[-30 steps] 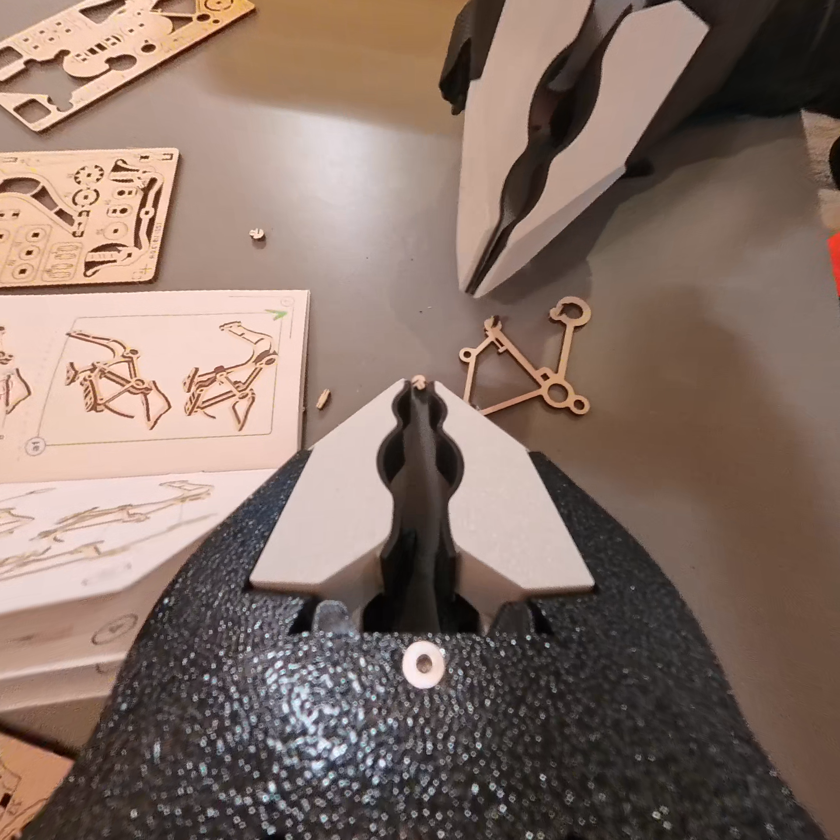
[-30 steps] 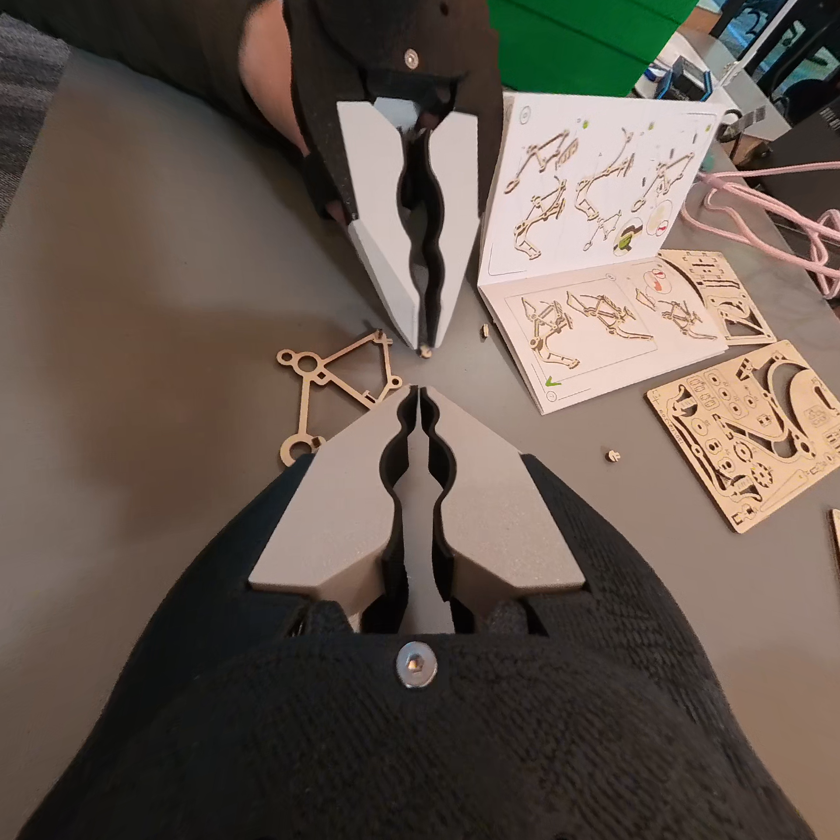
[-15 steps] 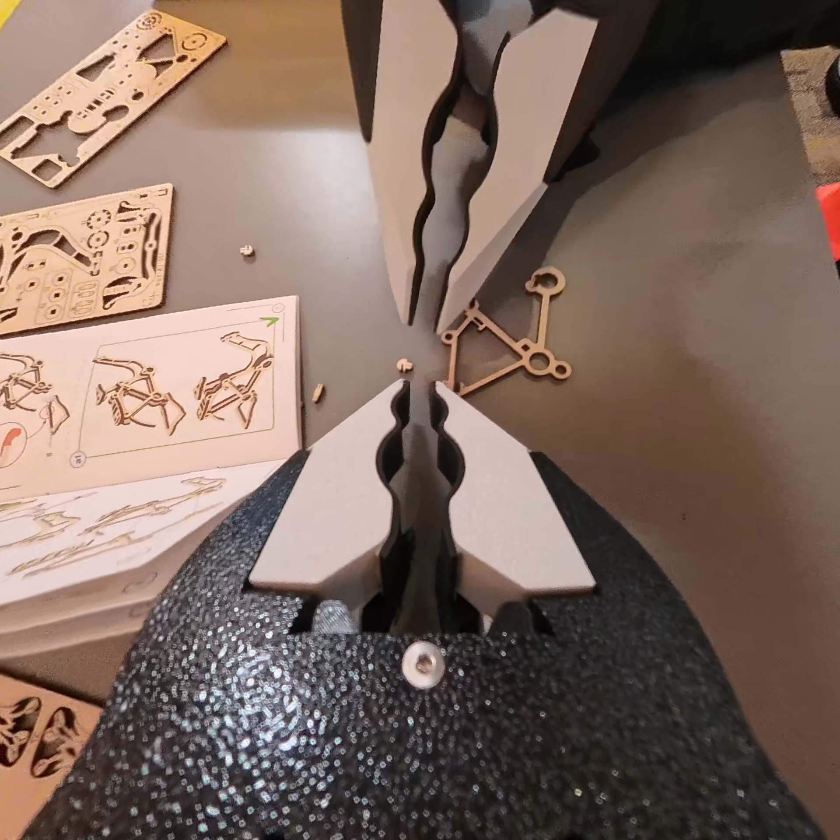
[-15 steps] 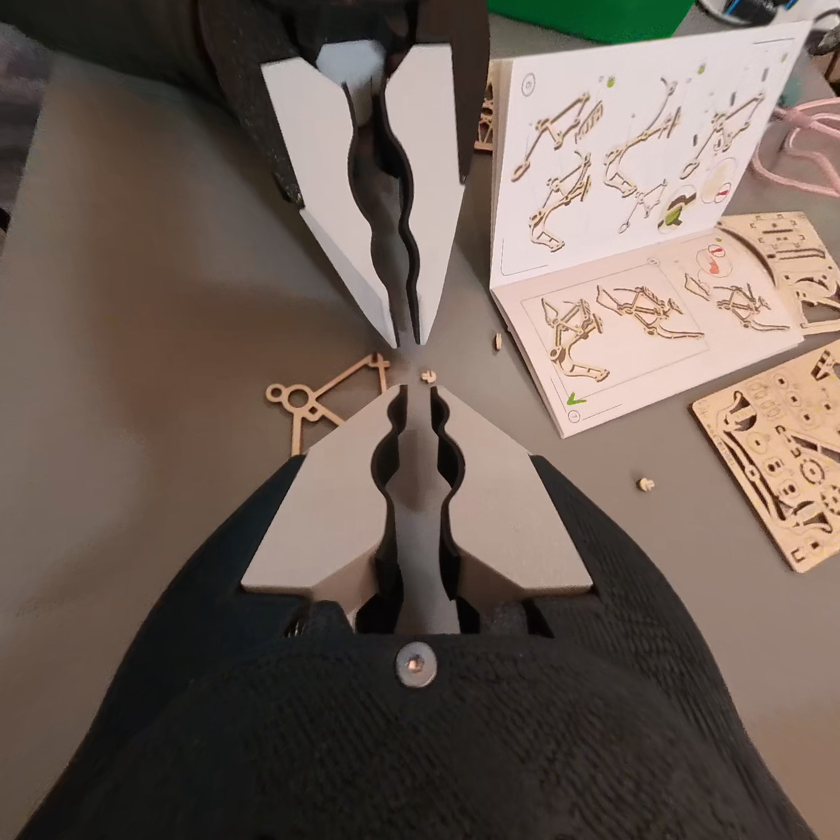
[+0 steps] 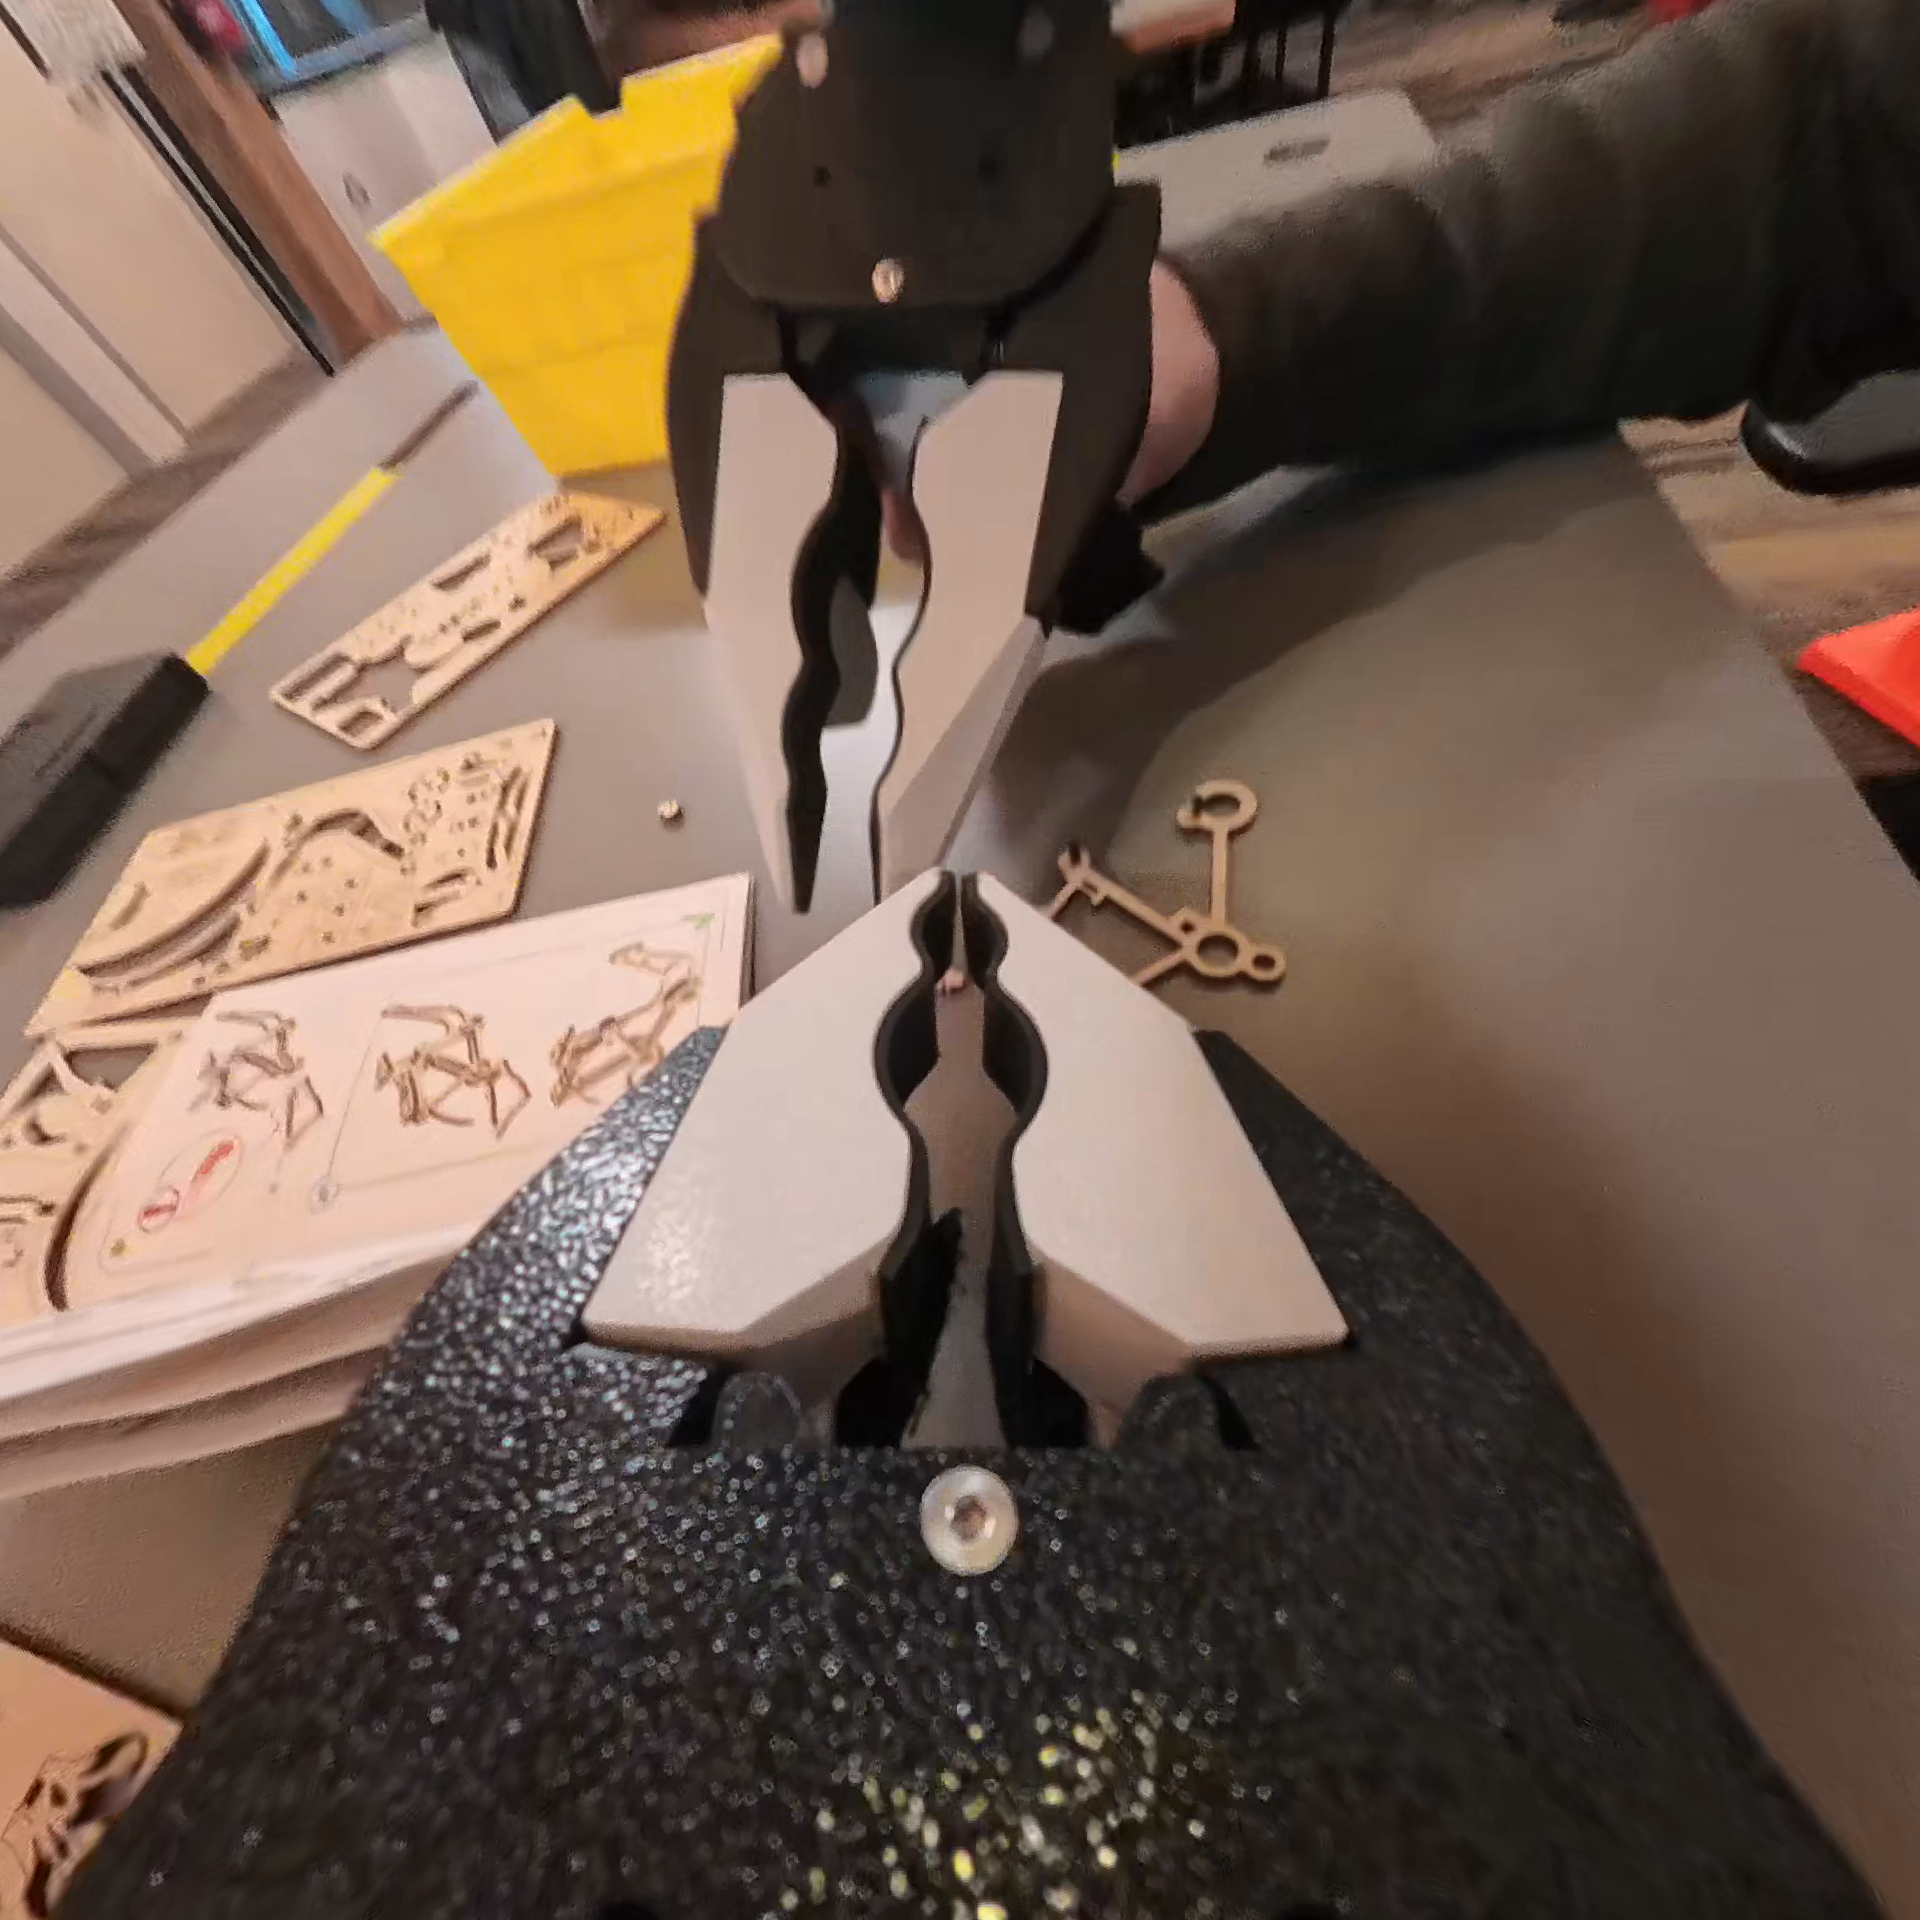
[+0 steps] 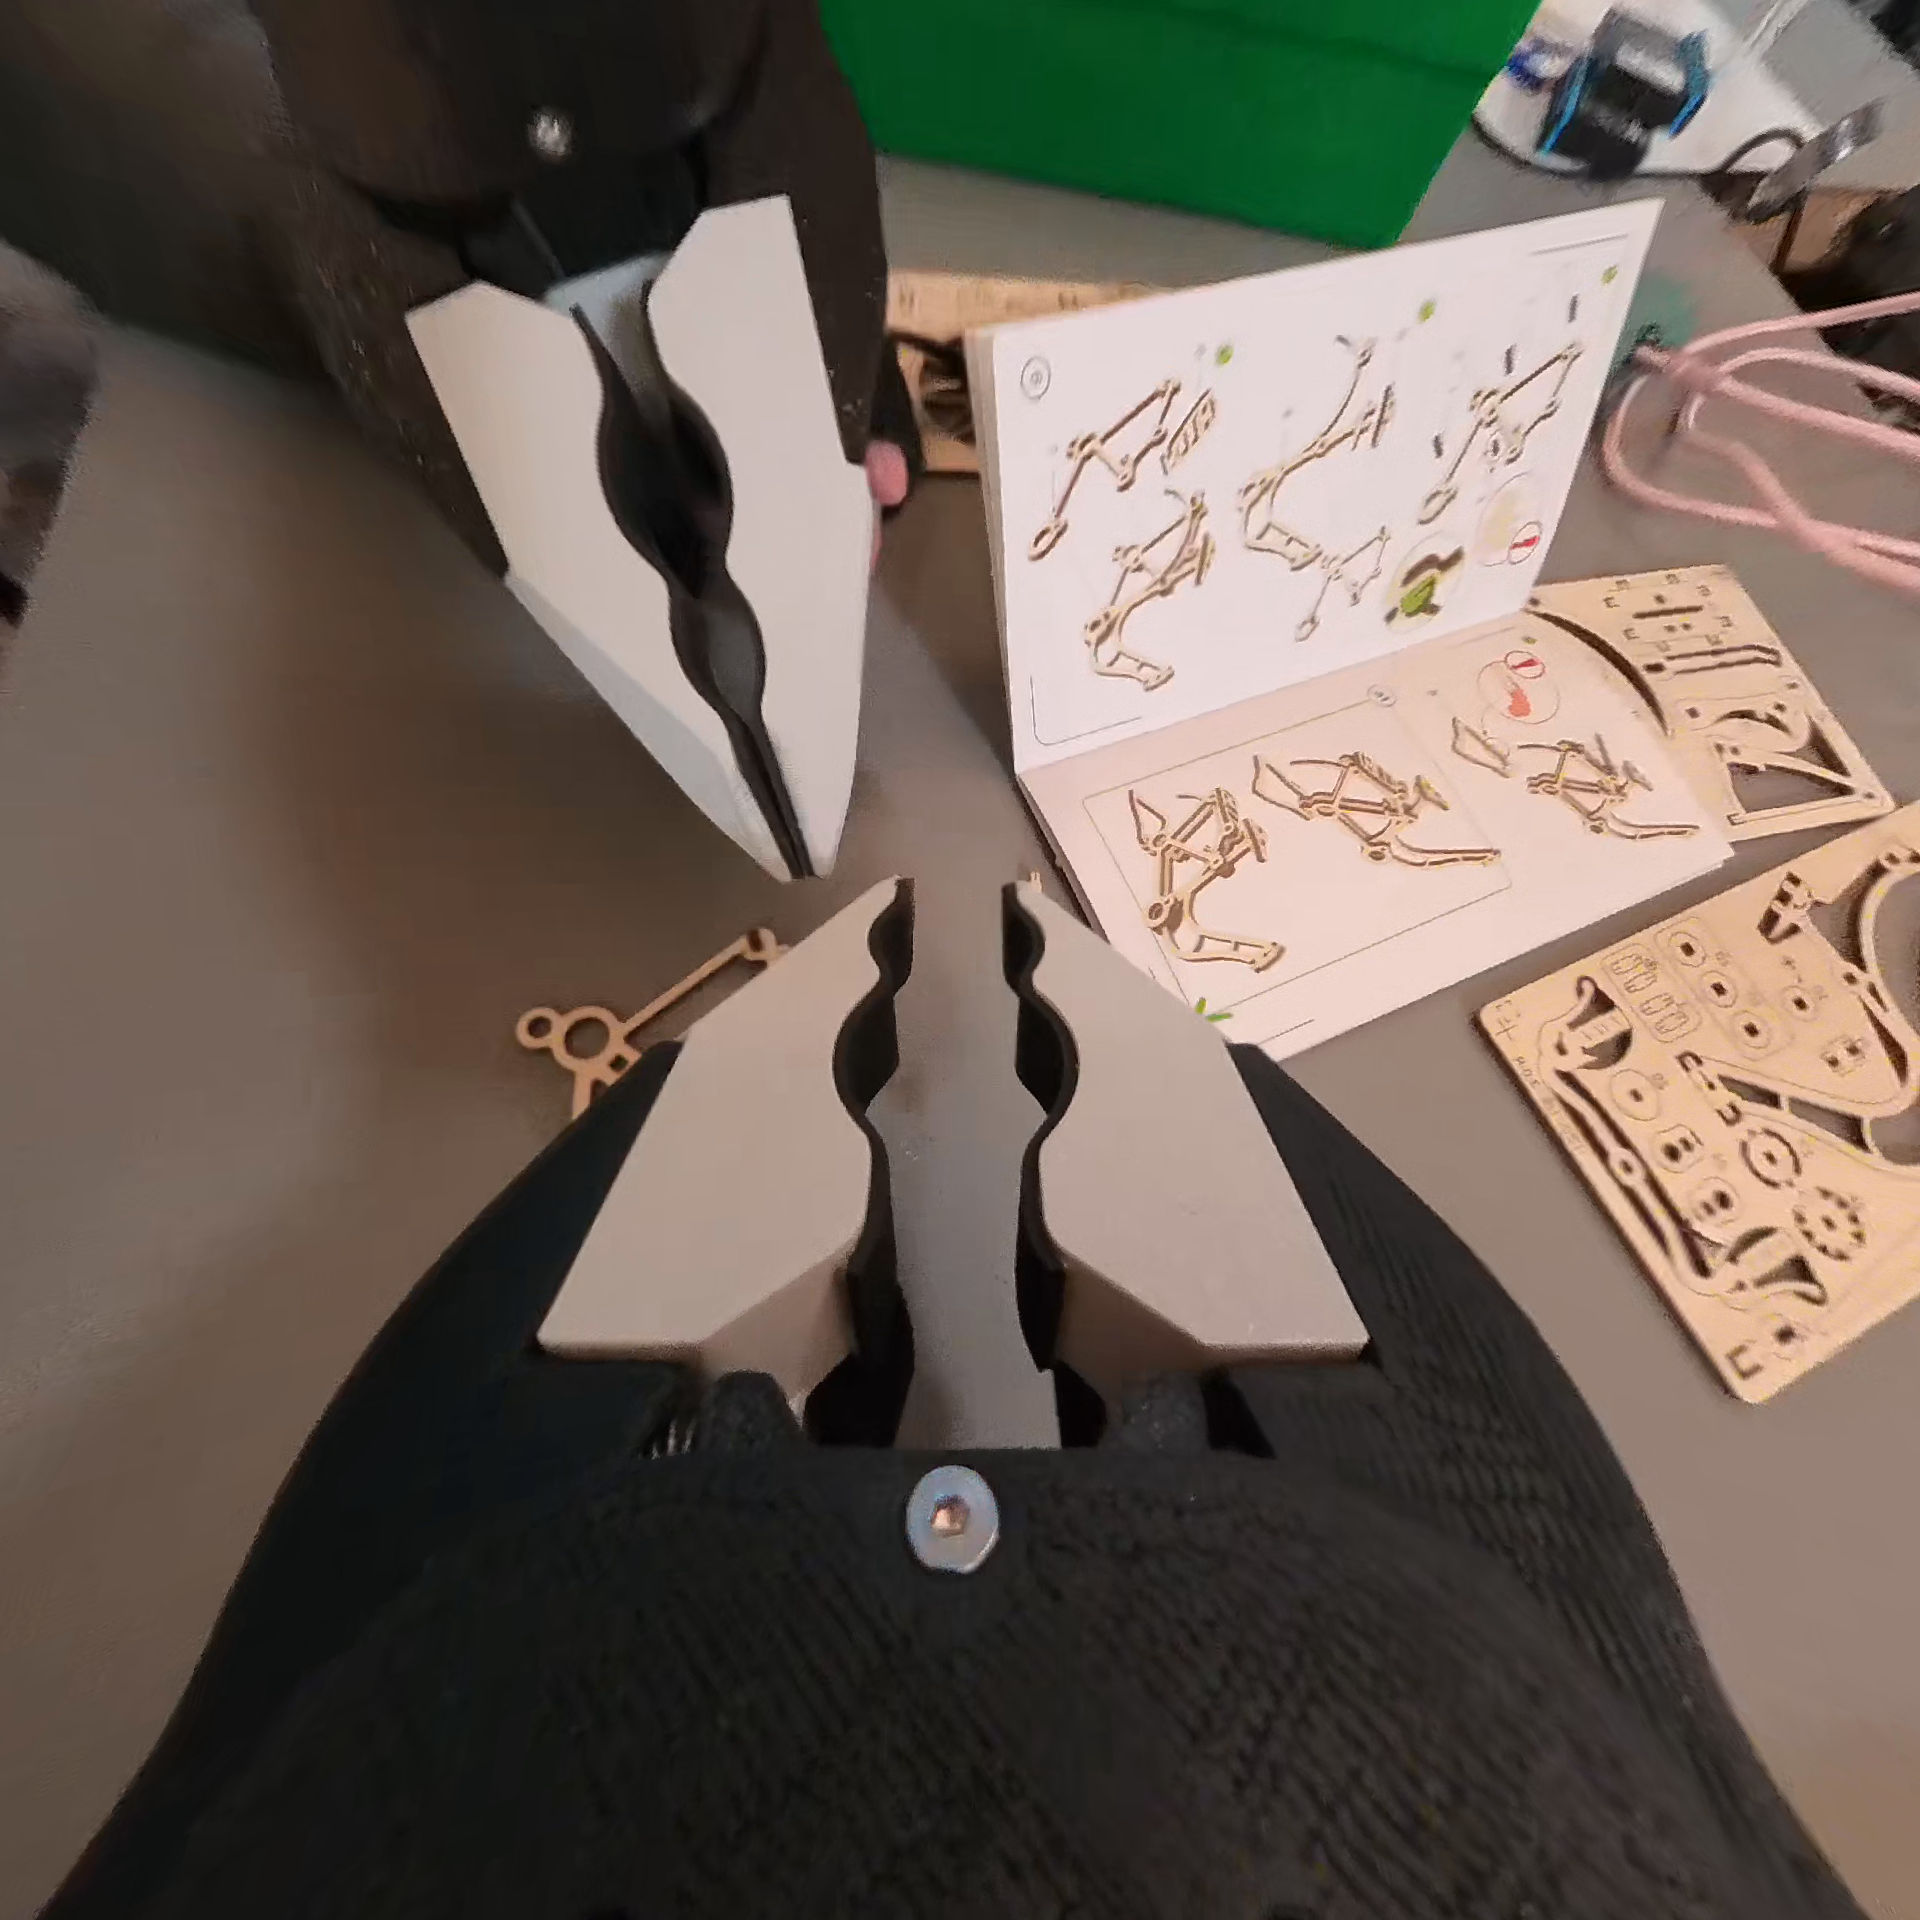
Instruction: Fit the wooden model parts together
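Left tongs (image 5: 957, 883): pressed together at the tips; whether anything is pinched cannot be told, though a tiny pale speck shows low in the slot between the fingers.
Right tongs (image 6: 957, 896): spread, nothing between the fingers; they hover just above the table (image 6: 260, 831), tips almost meeting those of the left tongs.
Wooden frame piece (image 5: 1174, 914): flat on the table, just beside both sets of tips and touched by neither; partly hidden under the right tongs in the right wrist view.
Small peg (image 6: 1031, 883): on the table at the outer edge of the right fingertip, close to the booklet (image 6: 1299, 582).
Second loose peg (image 5: 671, 809): on the table, well apart from the frame piece, near the wooden sheets (image 5: 312, 883).
Risk, collision: the two sets of tips are crowded together; a careless move may knock one against the other.
Risk, lost peg: the pegs are tiny and the fingertips blunt; a grab that is off-centre may flick a peg across the table or under the booklet.
Risk, sliding frame: the frame piece is thin and light and rests free; a push on it may shift it instead of seating a peg.
Risk, breakage: its struts are slender; a hard pinch or a skewed press may snap one.
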### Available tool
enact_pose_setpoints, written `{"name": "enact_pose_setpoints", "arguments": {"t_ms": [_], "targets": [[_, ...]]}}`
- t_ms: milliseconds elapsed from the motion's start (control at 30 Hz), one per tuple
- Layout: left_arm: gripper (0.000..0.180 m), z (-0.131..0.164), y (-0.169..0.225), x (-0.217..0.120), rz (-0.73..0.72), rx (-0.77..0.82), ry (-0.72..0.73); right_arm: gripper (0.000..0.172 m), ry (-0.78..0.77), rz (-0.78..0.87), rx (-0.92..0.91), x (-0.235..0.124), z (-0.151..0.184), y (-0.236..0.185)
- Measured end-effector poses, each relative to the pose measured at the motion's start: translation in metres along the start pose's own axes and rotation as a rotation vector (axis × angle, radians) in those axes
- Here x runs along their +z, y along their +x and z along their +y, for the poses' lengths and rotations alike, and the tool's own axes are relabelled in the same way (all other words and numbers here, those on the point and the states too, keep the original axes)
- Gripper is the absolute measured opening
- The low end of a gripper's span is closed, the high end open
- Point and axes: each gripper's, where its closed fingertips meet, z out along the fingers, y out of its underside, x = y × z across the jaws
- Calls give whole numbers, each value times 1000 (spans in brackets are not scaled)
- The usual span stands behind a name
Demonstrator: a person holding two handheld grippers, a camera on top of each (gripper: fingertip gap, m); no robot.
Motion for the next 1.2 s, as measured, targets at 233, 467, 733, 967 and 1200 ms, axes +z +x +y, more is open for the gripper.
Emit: {"name": "enact_pose_setpoints", "arguments": {"t_ms": [233,467,733,967,1200], "targets": [[0,-29,0,-14,-93,174,177,21,56,117,-67,-10,4,10],[0,-42,-12,-22,-225,252,238,21,66,139,-113,-4,3,10],[0,-39,-8,-10,-208,297,208,23,-6,116,-190,1,10,1],[0,-34,-13,-10,-230,313,168,23,-29,42,-91,1,21,0],[0,-5,-34,-9,-308,279,-43,24,-51,-6,-35,0,26,-3]]}}
